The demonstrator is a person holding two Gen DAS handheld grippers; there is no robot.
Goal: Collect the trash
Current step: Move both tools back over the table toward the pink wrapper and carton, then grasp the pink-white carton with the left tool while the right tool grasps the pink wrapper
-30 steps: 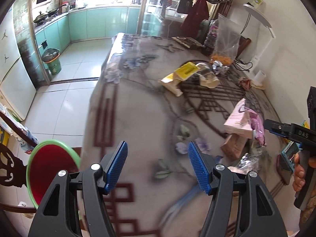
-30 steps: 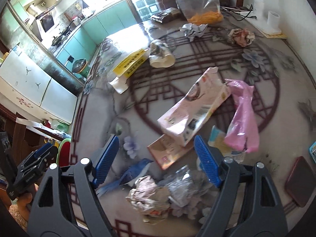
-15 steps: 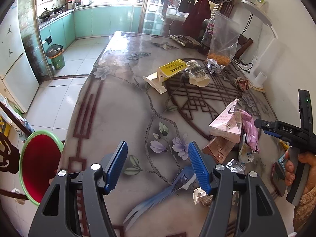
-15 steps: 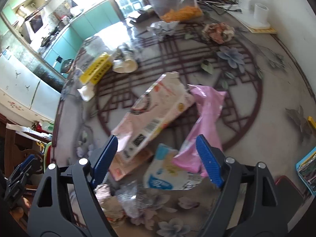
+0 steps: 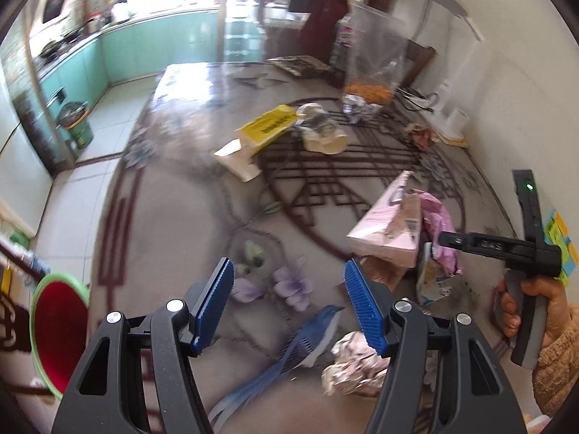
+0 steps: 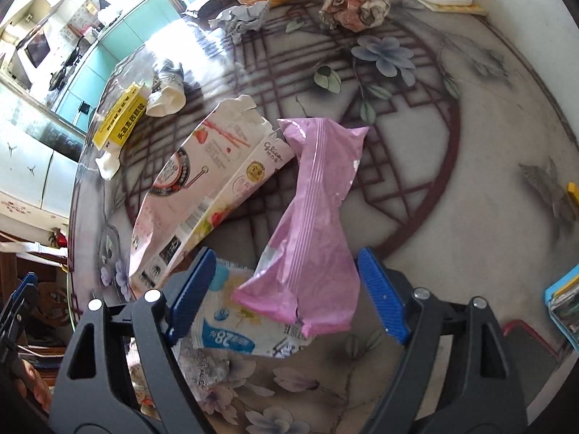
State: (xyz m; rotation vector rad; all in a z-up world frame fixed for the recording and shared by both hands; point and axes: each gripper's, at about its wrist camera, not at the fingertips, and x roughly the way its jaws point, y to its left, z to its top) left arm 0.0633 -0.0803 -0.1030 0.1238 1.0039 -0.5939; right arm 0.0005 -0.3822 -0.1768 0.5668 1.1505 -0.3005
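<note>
Trash lies scattered on a patterned table. My right gripper (image 6: 286, 291) is open, its fingers on either side of a pink plastic wrapper (image 6: 315, 217), low over it. Beside it lie a pink-white snack box (image 6: 202, 188) and a white-blue packet (image 6: 231, 329). My left gripper (image 5: 289, 305) is open and empty above the table's near edge; a crumpled paper ball (image 5: 354, 365) lies just under its right finger. The right gripper (image 5: 488, 246) shows in the left wrist view over the pink wrapper (image 5: 439, 224).
A red bin with a green rim (image 5: 59, 329) stands on the floor left of the table. Farther on the table are a yellow box (image 6: 121, 117), a squashed cup (image 6: 166, 96), crumpled paper balls (image 6: 354, 9) and a clear bag of orange snacks (image 5: 369, 58).
My right gripper has moved forward and down until its open fingers straddle the pink wrapper. My left gripper has moved in over the table toward the crumpled paper.
</note>
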